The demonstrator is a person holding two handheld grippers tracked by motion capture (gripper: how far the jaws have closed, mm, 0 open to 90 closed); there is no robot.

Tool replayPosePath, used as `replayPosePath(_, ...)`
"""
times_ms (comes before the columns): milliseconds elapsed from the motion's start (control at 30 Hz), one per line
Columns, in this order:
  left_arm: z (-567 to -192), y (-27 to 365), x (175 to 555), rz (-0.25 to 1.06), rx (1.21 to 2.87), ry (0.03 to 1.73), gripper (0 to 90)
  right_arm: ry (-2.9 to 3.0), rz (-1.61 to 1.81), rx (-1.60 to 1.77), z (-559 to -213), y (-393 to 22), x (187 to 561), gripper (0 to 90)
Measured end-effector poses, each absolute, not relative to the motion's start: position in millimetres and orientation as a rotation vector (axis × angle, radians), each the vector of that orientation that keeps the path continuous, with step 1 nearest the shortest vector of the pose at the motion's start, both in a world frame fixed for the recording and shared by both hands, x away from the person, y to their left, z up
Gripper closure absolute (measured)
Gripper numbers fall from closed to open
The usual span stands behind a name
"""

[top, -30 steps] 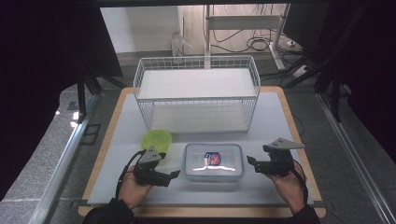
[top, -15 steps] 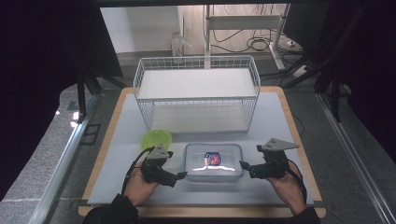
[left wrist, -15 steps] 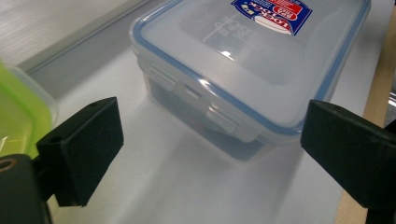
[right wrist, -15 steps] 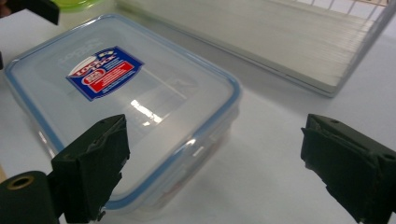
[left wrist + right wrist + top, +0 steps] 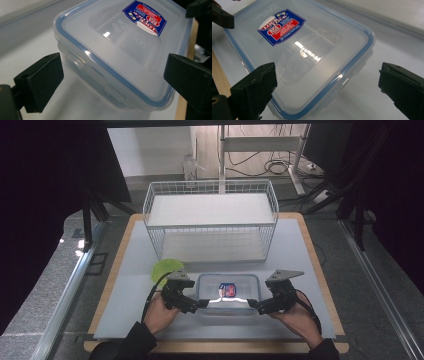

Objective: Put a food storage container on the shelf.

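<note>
Here the box (image 5: 227, 292) lies flat on the mat (image 5: 310, 250), near the front edge, its long axis running left to right between the two grippers. The high view also shows the rack (image 5: 210, 217) and a green lid (image 5: 165, 268) behind; the gripper views show the blue seal and label (image 5: 147, 17). Left gripper (image 5: 200, 304) and right gripper (image 5: 254, 305) – jaws have just been opening, wide now, each around a box corner, not pressing.

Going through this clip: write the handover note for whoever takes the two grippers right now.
Left gripper: jaws just opened wide, at the container's left end, gripping nothing.
Right gripper: likewise, at its right end.
Clear lidded container: on the grey mat, near the front edge, lid on, label up. Green lid-like disc lies behind the left gripper. Wire rack stands behind.
Done: both grippers lined up on the container.
Left: close on the container and move it, probably to the rack.
</note>
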State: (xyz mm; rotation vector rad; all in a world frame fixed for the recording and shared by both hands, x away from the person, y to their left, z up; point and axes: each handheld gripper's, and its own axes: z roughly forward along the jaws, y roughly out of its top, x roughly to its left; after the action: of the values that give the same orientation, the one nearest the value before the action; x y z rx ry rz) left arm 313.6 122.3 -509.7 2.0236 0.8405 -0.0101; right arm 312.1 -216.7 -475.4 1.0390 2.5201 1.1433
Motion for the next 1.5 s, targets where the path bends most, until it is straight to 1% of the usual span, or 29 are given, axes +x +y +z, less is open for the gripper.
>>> replayPosePath(100, -512.7, 119.4, 318.4, -0.060, 2.018, 0.859, 0.3, 2.570, 1.171, 1.093, -481.1, -215.1, 318.8, 2.2)
replayPosePath(300, -512.4, 113.7, 322.4, -0.078, 2.009, 0.893, 0.0, 2.647, 1.264, 1.211, -489.7, -215.7, 332.6, 3.6)
replayPosePath(400, -512.5, 112.7, 321.8, -0.091, 2.009, 0.900, 0.0, 2.673, 1.295, 1.253, -492.4, -217.8, 335.1, 6.7)
replayPosePath(467, -512.5, 111.4, 321.4, -0.106, 2.014, 0.903, 0.0, 2.679, 1.301, 1.255, -492.3, -217.9, 334.3, 6.9)
replayPosePath(733, -504.8, 106.4, 307.3, -0.030, 2.082, 0.871, 0.0, 2.666, 1.225, 1.157, -483.5, -214.0, 320.2, 9.0)
replayPosePath(867, -506.7, 107.3, 298.1, -0.040, 2.113, 0.844, 0.0, 2.657, 1.224, 1.121, -481.1, -217.0, 309.9, 14.1)
replayPosePath(1000, -505.1, 105.5, 288.5, 0.010, 2.140, 0.813, 0.2, 2.607, 1.270, 1.113, -476.5, -224.4, 300.0, 26.7)
replayPosePath(1067, -502.5, 106.3, 284.3, 0.038, 2.155, 0.801, 2.7, 2.586, 1.278, 1.106, -474.9, -226.0, 295.2, 29.8)
replayPosePath(1133, -500.5, 110.8, 281.0, 0.045, 2.134, 0.803, 7.7, 2.572, 1.284, 1.104, -474.2, -227.0, 291.9, 32.4)
replayPosePath(1233, -499.3, 122.4, 279.2, 0.001, 2.079, 0.813, 22.6, 2.560, 1.302, 1.127, -474.0, -230.8, 288.3, 35.7)
replayPosePath(1300, -500.9, 129.2, 280.8, -0.048, 2.027, 0.832, 30.1, 2.562, 1.337, 1.158, -475.5, -234.3, 287.7, 38.6)
replayPosePath(1367, -501.7, 134.1, 282.2, -0.080, 1.996, 0.840, 35.8, 2.562, 1.364, 1.171, -476.1, -237.6, 286.9, 41.4)
replayPosePath(1433, -502.3, 135.8, 282.1, -0.090, 1.978, 0.844, 38.7, 2.560, 1.380, 1.180, -476.3, -239.3, 286.8, 44.0)
replayPosePath(1500, -502.1, 135.4, 281.6, -0.086, 1.977, 0.846, 39.0, 2.563, 1.386, 1.198, -476.0, -240.9, 287.2, 44.7)
